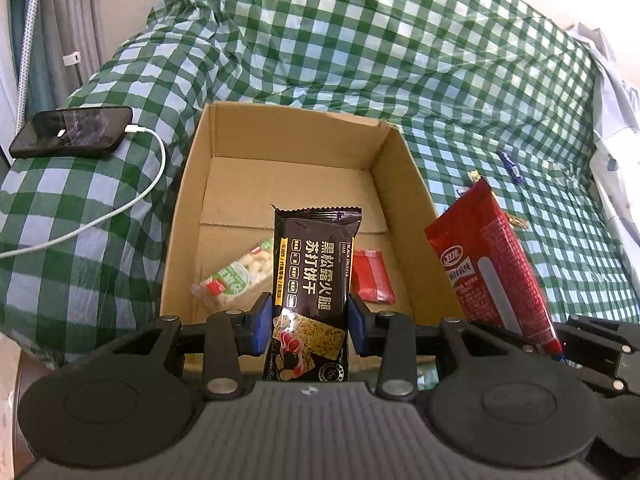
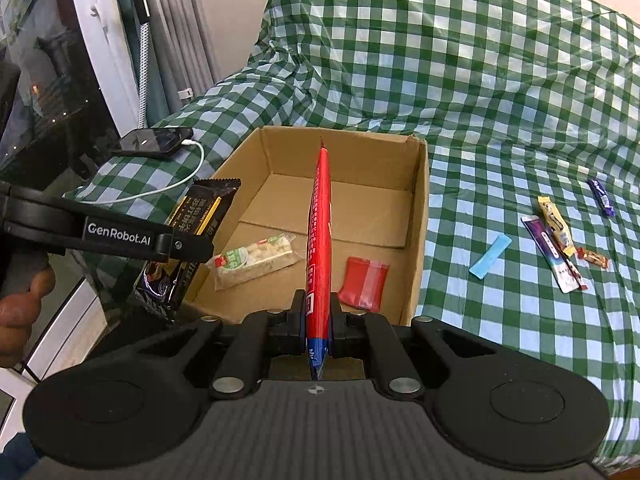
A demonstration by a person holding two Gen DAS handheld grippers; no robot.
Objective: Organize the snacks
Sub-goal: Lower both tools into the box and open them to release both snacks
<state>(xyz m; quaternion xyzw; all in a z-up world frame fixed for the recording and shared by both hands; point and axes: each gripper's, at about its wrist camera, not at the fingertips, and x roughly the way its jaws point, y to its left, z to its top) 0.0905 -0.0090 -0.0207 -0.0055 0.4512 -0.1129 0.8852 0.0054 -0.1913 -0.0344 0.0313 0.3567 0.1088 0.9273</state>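
My left gripper (image 1: 310, 320) is shut on a black cracker packet (image 1: 316, 264), held upright over the near edge of an open cardboard box (image 1: 394, 168). That packet (image 2: 200, 216) also shows at the left of the right wrist view. My right gripper (image 2: 319, 320) is shut on a long red snack packet (image 2: 320, 220), seen edge-on above the box (image 2: 420, 208); the same red packet (image 1: 492, 268) stands right of the box in the left wrist view. Inside the box lie a clear packet of pale puffed snack (image 2: 256, 260) and a small red sachet (image 2: 364, 282).
Several small snack packets (image 2: 556, 240) and a blue strip (image 2: 490, 256) lie on the green checked cover (image 2: 500, 80) right of the box. A dark phone (image 1: 72, 130) on a white cable lies at the left. A hand (image 2: 20, 312) holds the left gripper.
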